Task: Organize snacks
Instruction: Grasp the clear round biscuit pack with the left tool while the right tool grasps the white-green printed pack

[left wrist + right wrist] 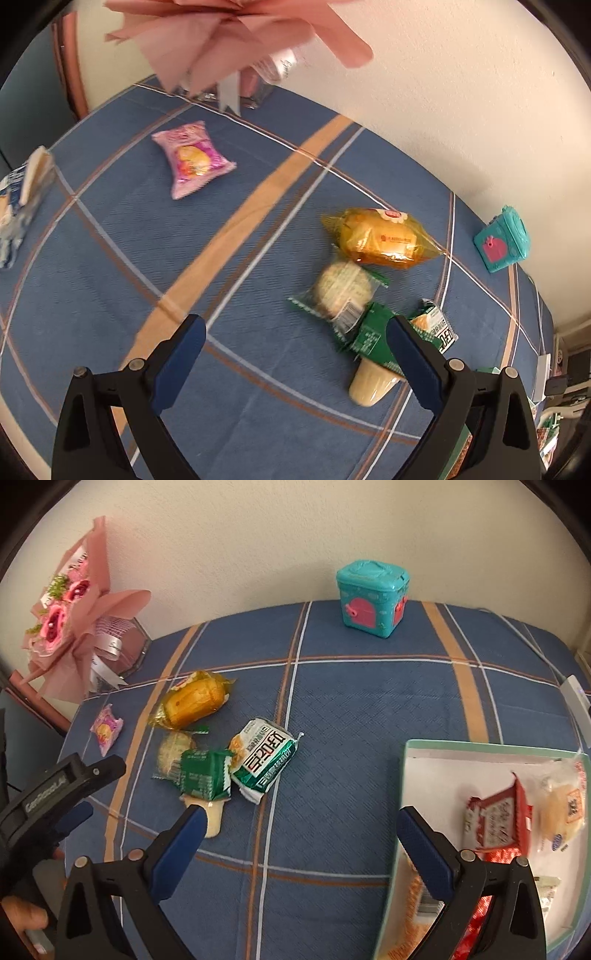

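Blue plaid cloth (pixel 351 709) covers our table against a cream wall. We take the teal toy box (pixel 372 600) at the cloth's far edge as landmark. Nearer than it and leftward lie a yellow cake packet (pixel 194 701), a round biscuit packet (pixel 173 753), a green packet (pixel 203 775) and a green-white packet (pixel 264 762). Nearer and rightward, a white tray (pixel 410 775) holds red packets (pixel 498 821). Our left gripper (pixel 295 350) and right gripper (pixel 301 834) both hover spread wide, holding nothing.
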### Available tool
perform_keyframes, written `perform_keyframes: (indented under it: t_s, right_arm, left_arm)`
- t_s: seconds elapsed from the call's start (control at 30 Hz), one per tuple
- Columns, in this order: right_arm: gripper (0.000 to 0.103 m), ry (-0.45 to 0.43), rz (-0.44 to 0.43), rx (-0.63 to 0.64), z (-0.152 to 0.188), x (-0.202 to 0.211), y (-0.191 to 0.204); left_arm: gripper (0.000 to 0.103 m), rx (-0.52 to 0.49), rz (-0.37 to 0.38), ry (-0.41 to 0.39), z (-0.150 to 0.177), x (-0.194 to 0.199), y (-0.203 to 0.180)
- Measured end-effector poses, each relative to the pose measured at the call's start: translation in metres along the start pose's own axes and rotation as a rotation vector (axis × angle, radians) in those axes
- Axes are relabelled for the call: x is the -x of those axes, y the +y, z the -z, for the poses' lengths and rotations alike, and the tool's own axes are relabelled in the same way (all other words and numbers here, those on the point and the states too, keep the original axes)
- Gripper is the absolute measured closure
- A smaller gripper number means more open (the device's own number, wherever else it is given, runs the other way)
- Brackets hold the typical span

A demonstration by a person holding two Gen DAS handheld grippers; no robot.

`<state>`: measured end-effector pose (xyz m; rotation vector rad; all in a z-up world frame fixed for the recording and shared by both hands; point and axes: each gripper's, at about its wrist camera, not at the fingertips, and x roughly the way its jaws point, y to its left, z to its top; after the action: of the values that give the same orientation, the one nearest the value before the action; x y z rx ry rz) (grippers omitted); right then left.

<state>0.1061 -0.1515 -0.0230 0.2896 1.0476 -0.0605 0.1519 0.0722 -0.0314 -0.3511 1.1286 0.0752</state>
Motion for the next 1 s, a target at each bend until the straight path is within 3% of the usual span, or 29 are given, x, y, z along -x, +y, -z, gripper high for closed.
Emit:
perform_keyframes:
  t_s: [0.27, 0.57, 0.73, 0.87, 1.0]
  right_arm:
    - [0.000, 0.054, 0.058, -0.094, -0.028, -0.040, -0.008]
    - [0.000, 0.063, 0.051, -0.083, -0.057, -0.071, 0.013]
    - [0.000, 0.078, 0.071, -0.070, -0.060, -0.086, 0.022]
    - [0.001, 0.097, 0.074, -0.059, -0.059, -0.095, 0.020]
    - [0.002, 0.103, 0.076, -0.053, -0.056, -0.096, 0.017]
  left_arm:
    - [0.005, 0.007, -0.008, 0.012, -0.019, -0.028, -0.002]
    - [0.005, 0.048, 0.049, 0.052, -0.026, -0.063, 0.004]
    - [0.007, 0.038, 0.029, 0.019, -0.028, -0.065, 0.000]
    - [0.007, 0.056, 0.102, 0.036, -0.030, -0.072, 0.000]
    - [0.007, 0.002, 0.070, 0.034, -0.029, -0.077, -0.013]
